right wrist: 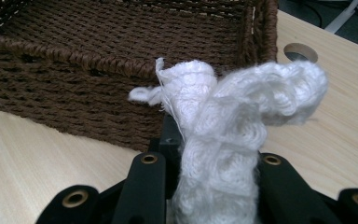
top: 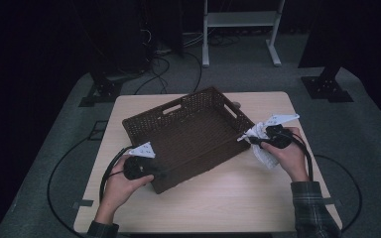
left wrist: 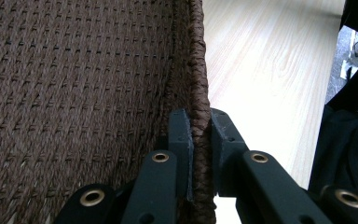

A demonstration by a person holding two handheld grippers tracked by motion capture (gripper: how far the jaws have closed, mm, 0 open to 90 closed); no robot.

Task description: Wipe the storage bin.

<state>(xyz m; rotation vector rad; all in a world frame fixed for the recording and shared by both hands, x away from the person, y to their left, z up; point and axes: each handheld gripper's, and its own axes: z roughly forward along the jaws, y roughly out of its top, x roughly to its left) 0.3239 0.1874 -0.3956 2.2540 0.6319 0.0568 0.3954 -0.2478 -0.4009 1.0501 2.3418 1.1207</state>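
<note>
The light wooden table with rounded corners (top: pixel 218 198) in front of me stands on a grey carpeted floor (top: pixel 367 129). Sitting directly on the tabletop is a dark brown woven rectangular basket (top: pixel 188 134), turned at an angle to the table's edges, with one corner pointing toward my near side and slot handles cut into its walls. It takes up the middle of the surface and lies closer to the far edge than to mine. A small round hole in the tabletop (right wrist: pixel 300 52) shows just past the basket's far corner. The broad near strip of pale wood grain between the basket and me is bare board.
</note>
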